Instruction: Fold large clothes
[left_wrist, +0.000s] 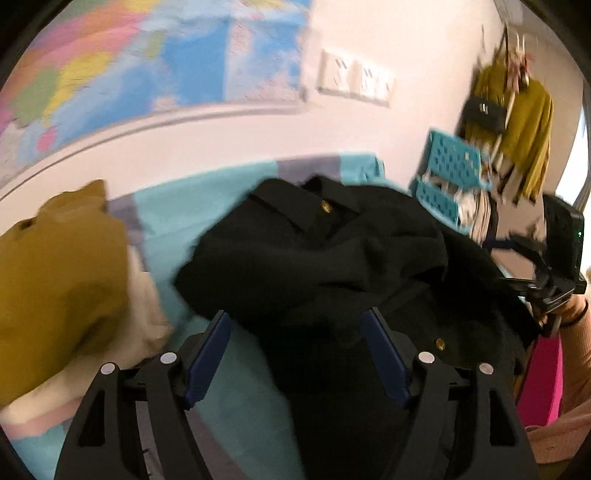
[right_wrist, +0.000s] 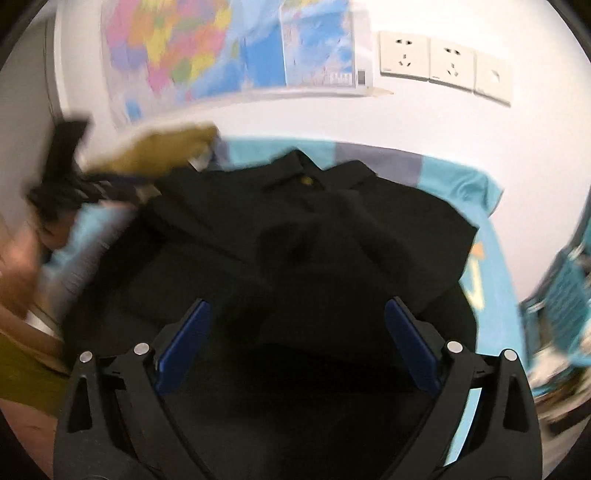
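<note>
Both grippers, left (left_wrist: 297, 354) and right (right_wrist: 297, 343), jaws wide, empty, above black shirt (right_wrist: 314, 229); collar toward wall, teal cover (right_wrist: 491, 258) bare beside.

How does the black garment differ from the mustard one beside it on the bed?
The black garment lies in the middle, spread wide; the mustard garment sits bunched at the left edge. The black one shows a collar and gold buttons; the mustard one shows none here. The black one lies on the turquoise cover; the mustard one rests partly on cream fabric. Both are rumpled.

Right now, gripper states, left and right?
Left gripper: open, nothing held, above the black coat.
Right gripper: open wide, empty, over the same coat.
</note>
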